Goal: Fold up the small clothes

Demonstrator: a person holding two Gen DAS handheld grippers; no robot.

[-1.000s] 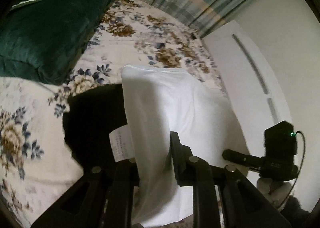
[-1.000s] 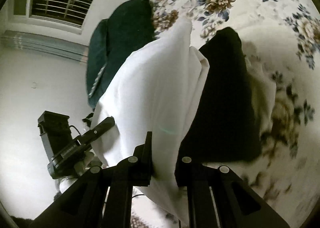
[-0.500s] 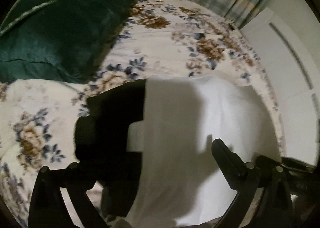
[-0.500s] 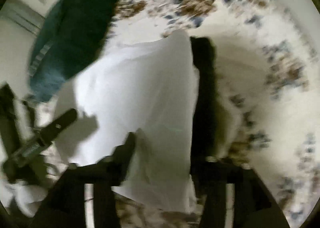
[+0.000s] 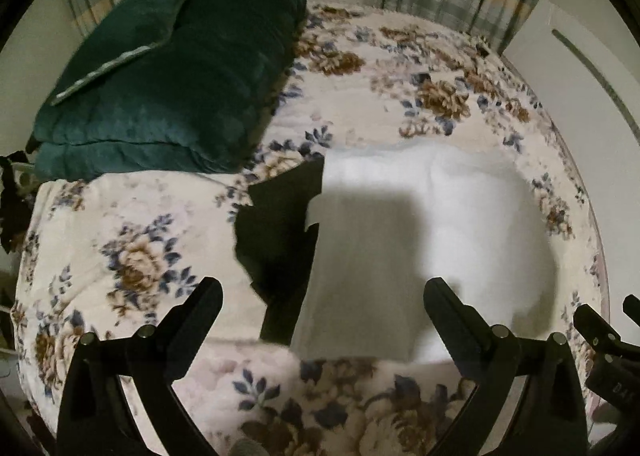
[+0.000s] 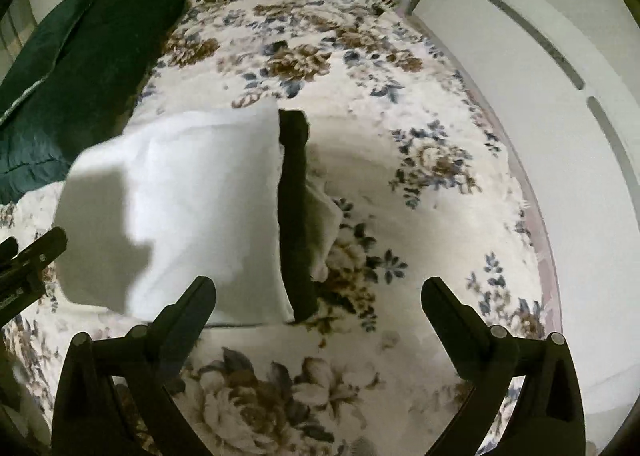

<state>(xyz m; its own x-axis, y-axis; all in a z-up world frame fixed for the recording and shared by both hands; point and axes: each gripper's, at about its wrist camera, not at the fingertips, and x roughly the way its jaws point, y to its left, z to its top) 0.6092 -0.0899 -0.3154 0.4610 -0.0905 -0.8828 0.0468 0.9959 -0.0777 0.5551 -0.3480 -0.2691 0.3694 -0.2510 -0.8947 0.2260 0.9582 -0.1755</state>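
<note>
Cloth is out of my grip now — a second ago both grippers pinched the white garment point(image 5: 432, 248) in the air, now my left gripper point(image 5: 322, 292) and right gripper point(image 6: 318, 290) are spread wide and it lies on the floral bed point(image 5: 140, 268), half over a black garment point(image 5: 276, 232) — this fold looks done; black one's shape mostly hidden, edges blurred

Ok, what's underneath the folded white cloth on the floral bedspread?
A black garment sticks out along one edge of the white cloth; how far it reaches underneath is hidden.
</note>
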